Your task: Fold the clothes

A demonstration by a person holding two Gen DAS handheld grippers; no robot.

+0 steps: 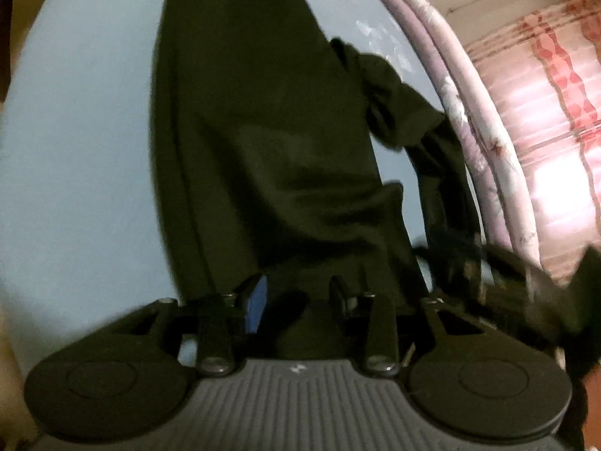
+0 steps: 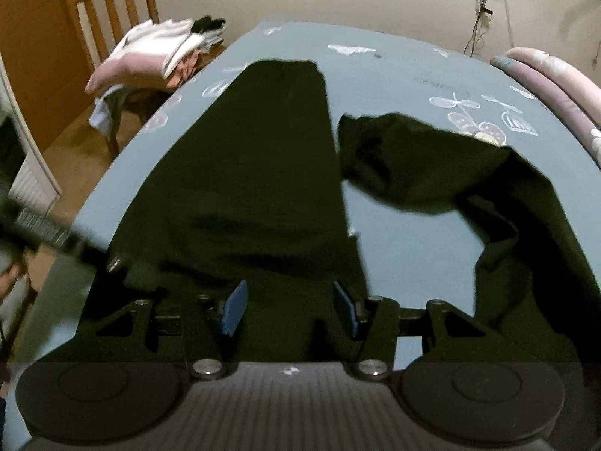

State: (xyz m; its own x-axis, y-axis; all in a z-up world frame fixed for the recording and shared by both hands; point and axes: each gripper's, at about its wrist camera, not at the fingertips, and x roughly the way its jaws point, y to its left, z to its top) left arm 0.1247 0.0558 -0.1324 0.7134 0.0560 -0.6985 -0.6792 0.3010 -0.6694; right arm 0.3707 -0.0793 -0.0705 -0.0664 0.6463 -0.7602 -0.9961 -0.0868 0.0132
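Left wrist view: I am holding my left tool (image 1: 296, 300) partly parted, gripping nothing, over the near end of one dark pair of trousers (image 1: 263, 150). One leg is running lengthwise away toward the top of the frame on the blue bed (image 1: 75, 150).

Right wrist view: my right tool (image 2: 289, 310) is hovering half parted, empty, above the same near end. The straight leg is stretching up centre; the second leg (image 2: 432, 165) is lying crumpled at right, nearer this tool. One chair (image 2: 109, 7) is carrying piled laundry (image 2: 150, 52) at upper left.

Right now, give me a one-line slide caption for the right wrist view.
Right gripper, fingers apart, over dark trousers spread on a blue sheet; clothes pile on a chair.
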